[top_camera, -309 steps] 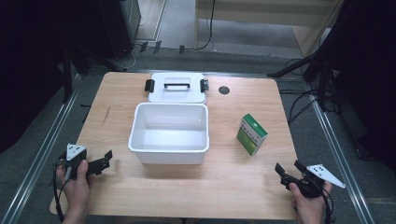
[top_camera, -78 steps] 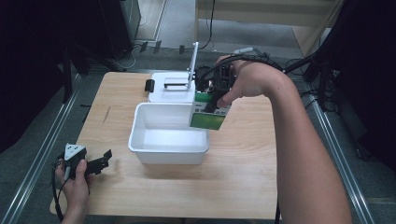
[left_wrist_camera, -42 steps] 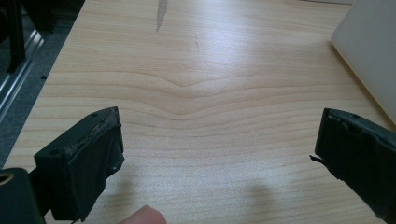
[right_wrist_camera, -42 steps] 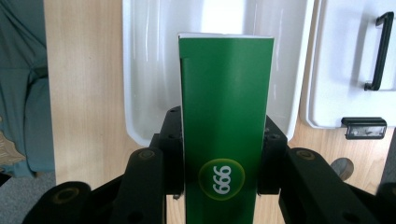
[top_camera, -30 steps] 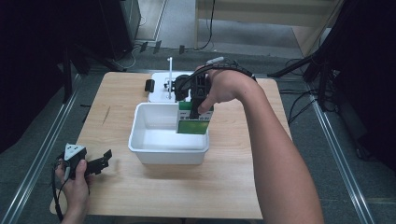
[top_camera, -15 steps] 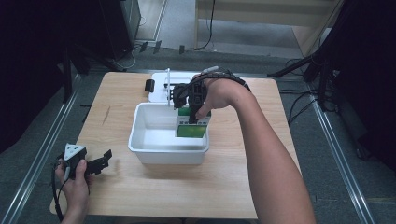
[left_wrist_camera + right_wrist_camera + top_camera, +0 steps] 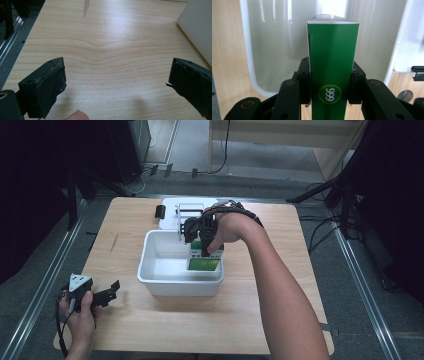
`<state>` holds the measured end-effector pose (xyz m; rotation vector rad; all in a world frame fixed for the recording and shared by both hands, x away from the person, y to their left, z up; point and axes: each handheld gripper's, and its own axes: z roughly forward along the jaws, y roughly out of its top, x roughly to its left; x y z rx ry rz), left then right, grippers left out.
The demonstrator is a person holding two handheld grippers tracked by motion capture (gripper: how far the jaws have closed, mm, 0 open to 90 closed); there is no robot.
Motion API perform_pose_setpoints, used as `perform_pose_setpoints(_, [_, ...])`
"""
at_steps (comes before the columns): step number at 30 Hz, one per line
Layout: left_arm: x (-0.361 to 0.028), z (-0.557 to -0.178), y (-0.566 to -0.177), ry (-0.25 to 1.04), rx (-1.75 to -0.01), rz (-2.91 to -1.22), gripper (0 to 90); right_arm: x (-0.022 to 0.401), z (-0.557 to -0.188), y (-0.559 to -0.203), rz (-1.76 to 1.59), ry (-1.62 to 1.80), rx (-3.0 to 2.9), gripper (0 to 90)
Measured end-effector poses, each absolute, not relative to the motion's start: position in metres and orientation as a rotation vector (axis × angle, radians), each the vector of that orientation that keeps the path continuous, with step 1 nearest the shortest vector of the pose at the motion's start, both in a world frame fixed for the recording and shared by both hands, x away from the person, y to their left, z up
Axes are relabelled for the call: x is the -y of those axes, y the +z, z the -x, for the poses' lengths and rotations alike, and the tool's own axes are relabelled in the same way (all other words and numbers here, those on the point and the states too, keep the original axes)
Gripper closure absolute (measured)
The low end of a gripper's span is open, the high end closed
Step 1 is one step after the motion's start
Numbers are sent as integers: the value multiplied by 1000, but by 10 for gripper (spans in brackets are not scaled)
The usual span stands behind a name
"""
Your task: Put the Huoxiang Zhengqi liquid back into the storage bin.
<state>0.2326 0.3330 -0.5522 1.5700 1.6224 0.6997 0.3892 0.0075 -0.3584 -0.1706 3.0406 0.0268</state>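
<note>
Right gripper (image 7: 329, 100) clamped on green carton (image 7: 332, 67) marked "999" in a yellow-ringed circle, over white bin (image 7: 249, 62)

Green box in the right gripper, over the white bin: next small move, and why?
Probably lower it a little more, then open the jaws. The right gripper is shut on the green box, which hangs inside the white bin near its right wall; whether it touches the floor I cannot tell. The left gripper rests open over bare table, so it plays no part.
</note>
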Motion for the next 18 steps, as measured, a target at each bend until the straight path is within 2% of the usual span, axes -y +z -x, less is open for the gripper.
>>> perform_pose_setpoints(18, [-333,-233,-552,705,-1621,-1567,18,-22,-394,-389,147,-20,-3044,630])
